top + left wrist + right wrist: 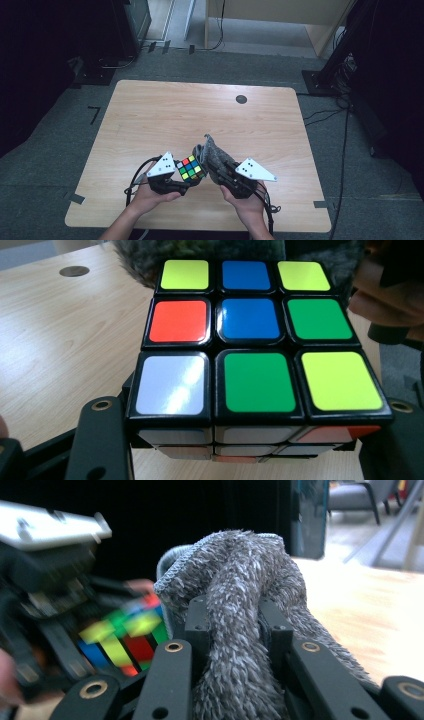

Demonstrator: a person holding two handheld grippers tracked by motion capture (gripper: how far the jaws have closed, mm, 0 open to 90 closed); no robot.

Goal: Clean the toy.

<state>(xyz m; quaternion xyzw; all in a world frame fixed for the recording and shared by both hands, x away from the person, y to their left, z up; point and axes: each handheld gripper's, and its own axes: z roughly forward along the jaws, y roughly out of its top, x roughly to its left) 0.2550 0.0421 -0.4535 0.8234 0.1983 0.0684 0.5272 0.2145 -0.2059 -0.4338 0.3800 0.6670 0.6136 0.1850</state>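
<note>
A scrambled puzzle cube (191,167) with coloured stickers is held above the wooden table (165,115), near its front edge. My left gripper (186,176) is shut on the cube (250,345), its black jaws clamping the cube's two sides. A grey fuzzy cloth (212,155) hangs bunched in my right gripper (222,172), which is shut on it. In the right gripper view the cloth (240,610) rises between the jaws, with the cube (125,637) blurred just to its left. Cloth and cube are close together, and contact between them cannot be told.
A round dark grommet (241,99) sits in the table's far right part. Grey carpet surrounds the table, with tape marks and black cables (325,115) on the right. Dark equipment stands at both far corners.
</note>
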